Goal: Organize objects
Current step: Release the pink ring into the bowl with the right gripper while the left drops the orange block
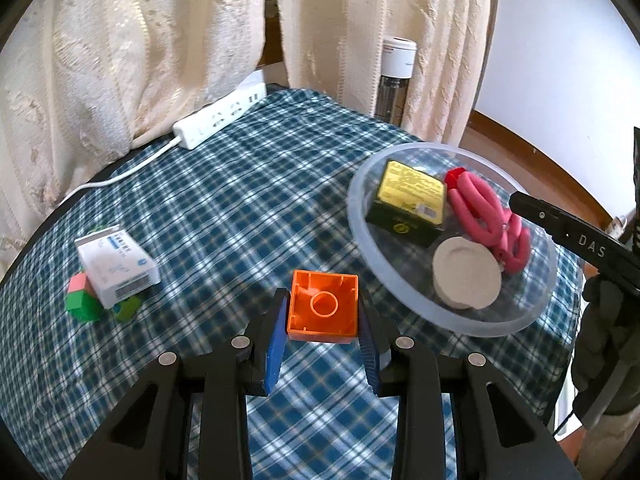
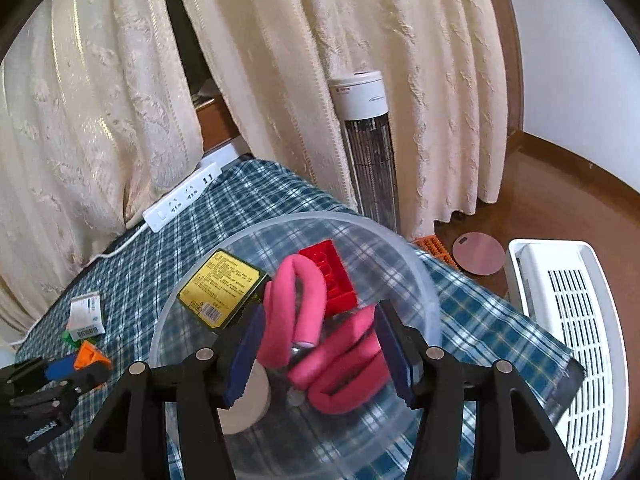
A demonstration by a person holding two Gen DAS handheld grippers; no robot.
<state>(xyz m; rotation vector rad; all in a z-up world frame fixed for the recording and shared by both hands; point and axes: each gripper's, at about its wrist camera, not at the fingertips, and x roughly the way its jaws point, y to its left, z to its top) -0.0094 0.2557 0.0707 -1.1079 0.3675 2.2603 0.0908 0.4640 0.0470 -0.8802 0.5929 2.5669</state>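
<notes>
My left gripper (image 1: 323, 304) is shut on an orange hollow block (image 1: 325, 314), open side up, just above the checked tablecloth (image 1: 240, 220). To its right a clear bowl (image 1: 354, 220) holds a yellow-labelled box (image 1: 412, 196), a red brick (image 1: 454, 178), a white disc (image 1: 466, 276) and a pink looped-handle tool (image 1: 486, 216). My right gripper (image 2: 320, 312) hovers over the bowl (image 2: 320, 218), open, with the pink tool (image 2: 332, 364) lying between its fingers and not pressed by the pads. In the right wrist view the left gripper (image 2: 80, 364) with the orange block (image 2: 90, 356) sits at the lower left.
A white carton (image 1: 116, 268) lies on green and pink pieces (image 1: 82, 304) at the table's left. A white power strip (image 1: 220, 120) lies at the back by the curtains (image 1: 140, 40). On the floor beyond the right edge stand a tower heater (image 2: 368, 140) and a white appliance (image 2: 568, 320).
</notes>
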